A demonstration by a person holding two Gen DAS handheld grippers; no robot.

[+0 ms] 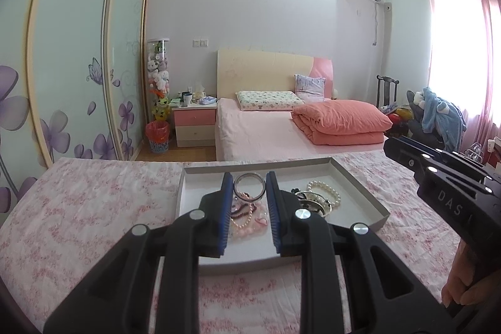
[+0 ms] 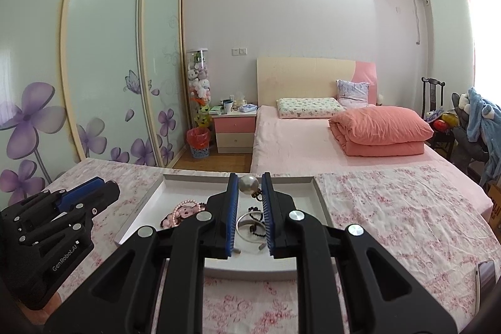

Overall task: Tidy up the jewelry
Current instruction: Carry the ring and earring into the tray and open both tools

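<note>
A shallow white tray (image 1: 360, 187) with a grey rim lies on a floral cloth and holds jewelry. In the left wrist view I see a silver bangle (image 1: 249, 177), a white pearl bracelet (image 1: 325, 193), pink beads (image 1: 247, 223) and a dark metal piece (image 1: 310, 202). My left gripper (image 1: 249, 180) is open and empty above the bangle. My right gripper (image 2: 249, 182) is shut on a large pearl earring (image 2: 249, 185) and holds it above the tray (image 2: 150, 199). Below it lie a silver bangle (image 2: 245, 227) and pink beads (image 2: 184, 208).
The cloth-covered surface (image 1: 94, 215) spreads around the tray. Behind it stands a bed (image 1: 266, 133) with a folded orange quilt (image 1: 341, 121). A pink nightstand (image 1: 194, 122), a sliding wardrobe (image 1: 78, 68) and a chair with clothes (image 1: 435, 115) stand further off.
</note>
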